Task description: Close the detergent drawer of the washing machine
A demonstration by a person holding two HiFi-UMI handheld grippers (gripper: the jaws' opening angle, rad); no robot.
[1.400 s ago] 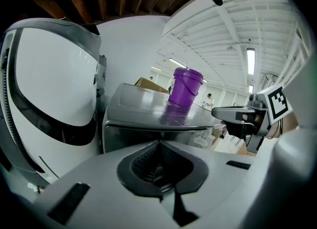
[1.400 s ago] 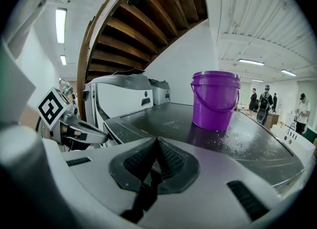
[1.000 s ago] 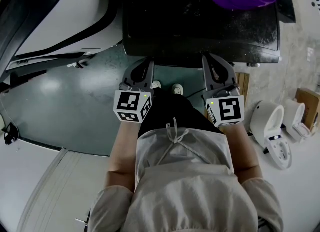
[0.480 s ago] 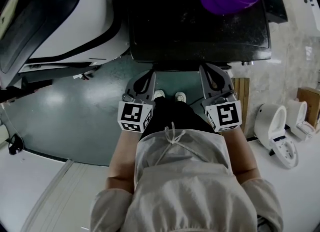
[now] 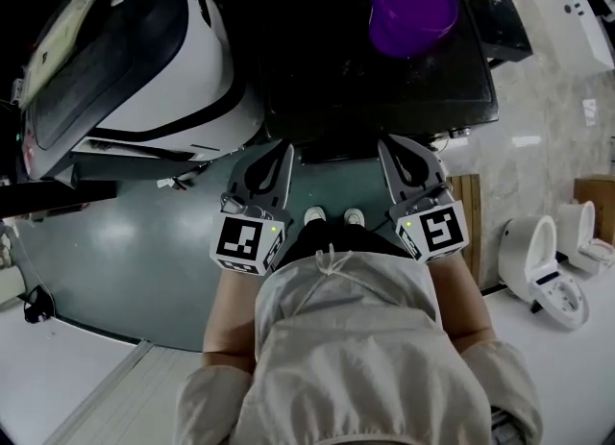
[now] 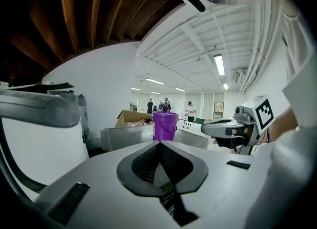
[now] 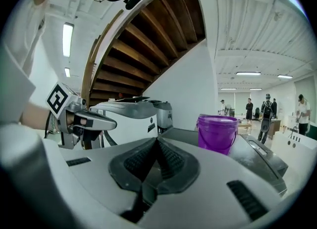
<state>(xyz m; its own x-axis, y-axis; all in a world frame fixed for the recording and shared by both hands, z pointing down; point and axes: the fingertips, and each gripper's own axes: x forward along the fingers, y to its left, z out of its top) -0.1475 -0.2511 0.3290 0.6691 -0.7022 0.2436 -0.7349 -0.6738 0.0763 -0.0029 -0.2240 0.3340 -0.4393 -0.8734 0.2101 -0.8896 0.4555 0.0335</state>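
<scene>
A dark washing machine [image 5: 365, 78] stands in front of me, seen from above, with a purple bucket [image 5: 413, 9] on its top. I cannot make out a detergent drawer in any view. My left gripper [image 5: 284, 148] and right gripper [image 5: 388, 143] are held side by side just short of the machine's front edge, over the feet. Both are shut, jaws tip to tip, with nothing between them. In the left gripper view the left gripper [image 6: 159, 144] points at the bucket [image 6: 165, 125]. In the right gripper view the right gripper [image 7: 157, 139] has the bucket [image 7: 217, 133] to its right.
A white and black machine [image 5: 144, 78] stands close on the left. A wooden board [image 5: 468, 201] and white toilets [image 5: 536, 265] are on the right. Green floor [image 5: 125, 251] lies to the left. Several people stand far off in the hall [image 7: 267, 107].
The head view has tilted up: the machine top and bucket sit lower and further left in the picture. Both grippers stay shut, now nearer the machine's front edge.
</scene>
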